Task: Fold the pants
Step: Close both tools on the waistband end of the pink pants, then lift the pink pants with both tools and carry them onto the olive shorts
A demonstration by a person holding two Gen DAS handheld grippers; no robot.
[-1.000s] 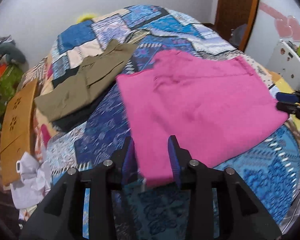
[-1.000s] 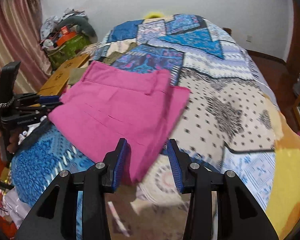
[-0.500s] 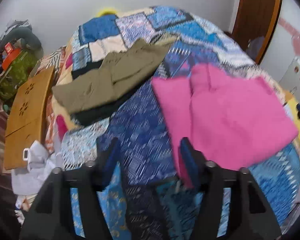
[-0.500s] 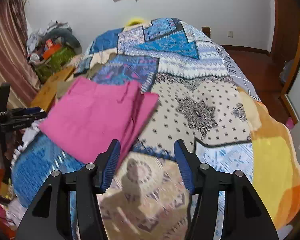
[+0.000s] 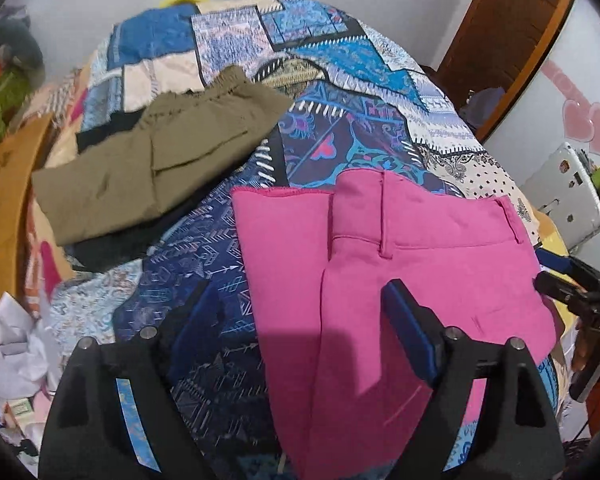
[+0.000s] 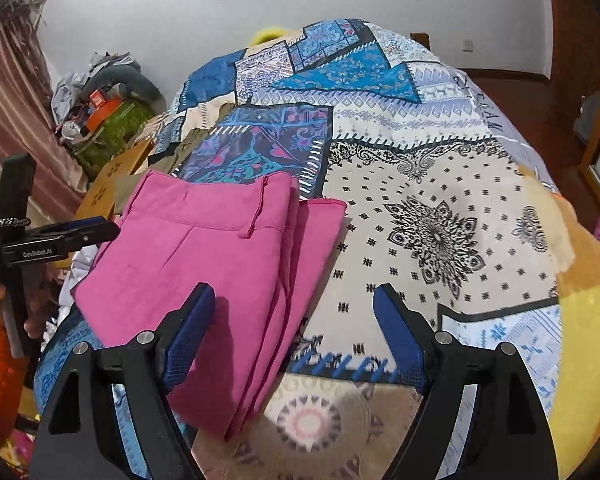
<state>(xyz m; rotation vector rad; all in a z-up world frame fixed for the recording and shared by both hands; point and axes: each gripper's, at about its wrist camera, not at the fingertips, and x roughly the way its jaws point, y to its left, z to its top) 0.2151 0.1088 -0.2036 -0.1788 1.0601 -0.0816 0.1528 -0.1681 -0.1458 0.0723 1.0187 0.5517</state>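
Observation:
Pink pants (image 5: 380,280) lie folded into a compact stack on the patchwork bed, waistband toward the far side; they also show in the right wrist view (image 6: 220,264). My left gripper (image 5: 296,316) is open and empty, hovering above the near left edge of the pink pants. My right gripper (image 6: 296,320) is open and empty above the stack's near right edge. Each gripper shows at the edge of the other's view: the right gripper (image 5: 560,280) and the left gripper (image 6: 80,232).
Folded olive pants (image 5: 148,160) lie on a dark garment at the bed's far left. A wooden board (image 5: 0,216) and white paper (image 5: 16,344) lie off the left side. A white appliance (image 5: 568,200) stands right. The quilt (image 6: 440,208) is bare on the right.
Both grippers opened wide and let go of the pink pants, then drew back. The pants now lie folded narrower, in a layered stack.

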